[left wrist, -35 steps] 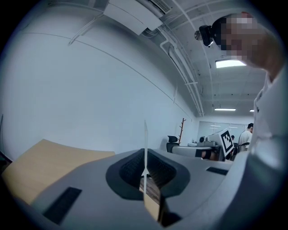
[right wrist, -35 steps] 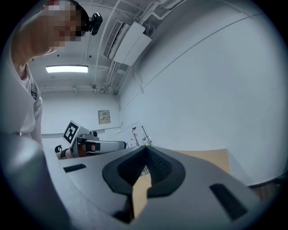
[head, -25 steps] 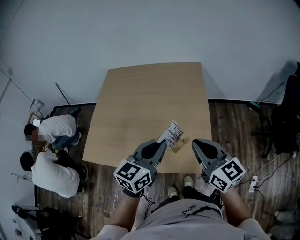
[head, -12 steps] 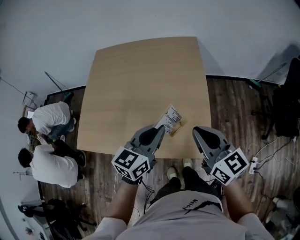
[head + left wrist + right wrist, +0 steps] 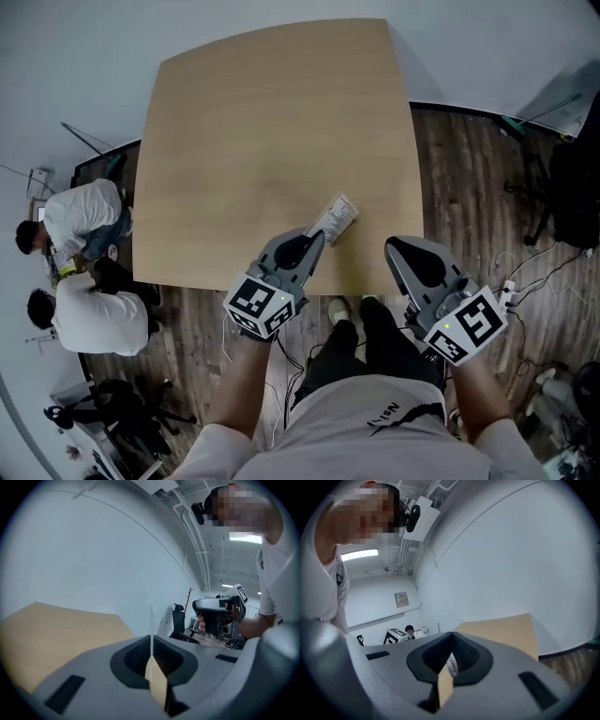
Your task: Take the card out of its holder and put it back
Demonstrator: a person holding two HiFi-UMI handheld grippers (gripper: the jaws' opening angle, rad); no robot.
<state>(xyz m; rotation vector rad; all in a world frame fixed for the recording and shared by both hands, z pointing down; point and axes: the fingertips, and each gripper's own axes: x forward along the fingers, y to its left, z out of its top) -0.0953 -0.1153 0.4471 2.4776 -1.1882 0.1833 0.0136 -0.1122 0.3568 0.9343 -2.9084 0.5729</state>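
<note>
Counter (image 5: 253, 141): pale wood, square top. Two persons in white tops (image 5: 89, 272) crouch on floor off its left side. Left gripper (image 5: 315, 238) over counter's near edge, jaws narrow, clamped on card (image 5: 337, 216). Card juts forward past jaws over counter's near right part; left gripper view shows it edge-on, upright. Right gripper (image 5: 397, 247) just off counter's near right corner, apart from card, jaws together.

Open tabletop (image 5: 253, 122) beyond card (image 5: 336, 217)
</note>
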